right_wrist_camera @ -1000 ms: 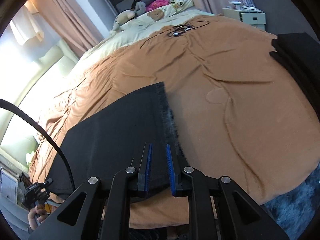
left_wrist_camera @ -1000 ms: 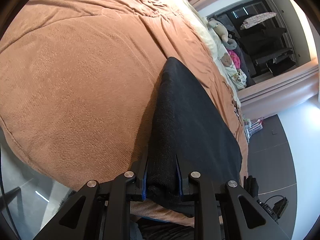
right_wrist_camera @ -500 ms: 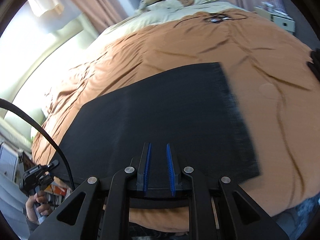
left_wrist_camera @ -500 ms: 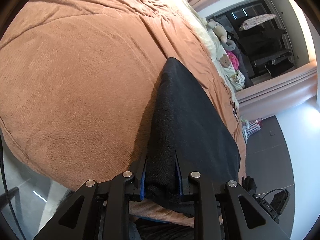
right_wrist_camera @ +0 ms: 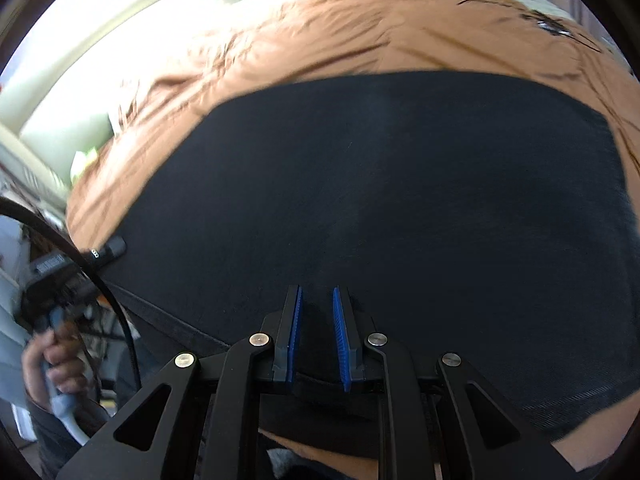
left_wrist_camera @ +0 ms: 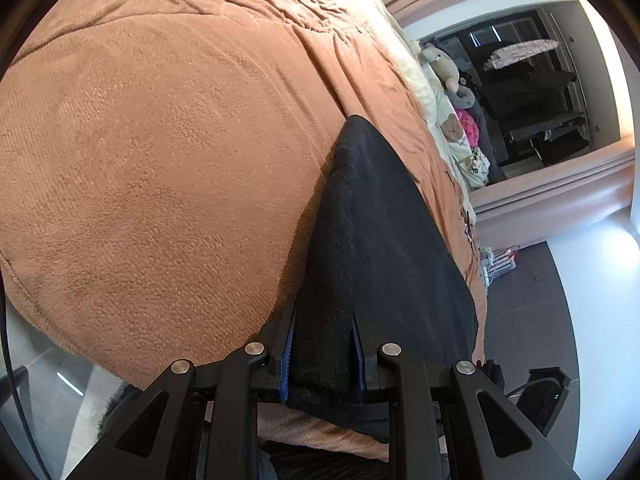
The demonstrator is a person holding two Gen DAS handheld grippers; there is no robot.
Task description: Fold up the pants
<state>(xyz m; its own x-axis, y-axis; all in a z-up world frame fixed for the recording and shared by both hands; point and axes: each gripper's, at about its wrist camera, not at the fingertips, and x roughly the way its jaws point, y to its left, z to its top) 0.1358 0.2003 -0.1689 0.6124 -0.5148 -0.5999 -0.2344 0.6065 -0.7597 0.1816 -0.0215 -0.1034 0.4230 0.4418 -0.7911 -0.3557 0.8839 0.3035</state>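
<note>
The black pants (right_wrist_camera: 380, 200) lie flat on the brown blanket (right_wrist_camera: 320, 32), folded into a wide rectangle. My left gripper (left_wrist_camera: 323, 344) is shut on a thick folded edge of the pants (left_wrist_camera: 380, 240), and the cloth fills the gap between its blue pads (left_wrist_camera: 289, 356). In the right wrist view a person's hand (right_wrist_camera: 52, 360) holds that gripper's handle at the pants' left corner. My right gripper (right_wrist_camera: 318, 320) hovers over the middle of the near hem. Its blue pads (right_wrist_camera: 295, 328) stand a narrow gap apart with no cloth clamped between them.
The blanket (left_wrist_camera: 160, 140) covers a bed whose near edge drops to a grey floor (left_wrist_camera: 540, 300). Pillows and stuffed toys (left_wrist_camera: 444, 68) sit at the head of the bed. A thin black cable (right_wrist_camera: 540, 20) lies on the blanket beyond the pants.
My right gripper has swept left along the near hem, from the pants' right corner to the middle, and rolled. The left gripper has kept its hold and place.
</note>
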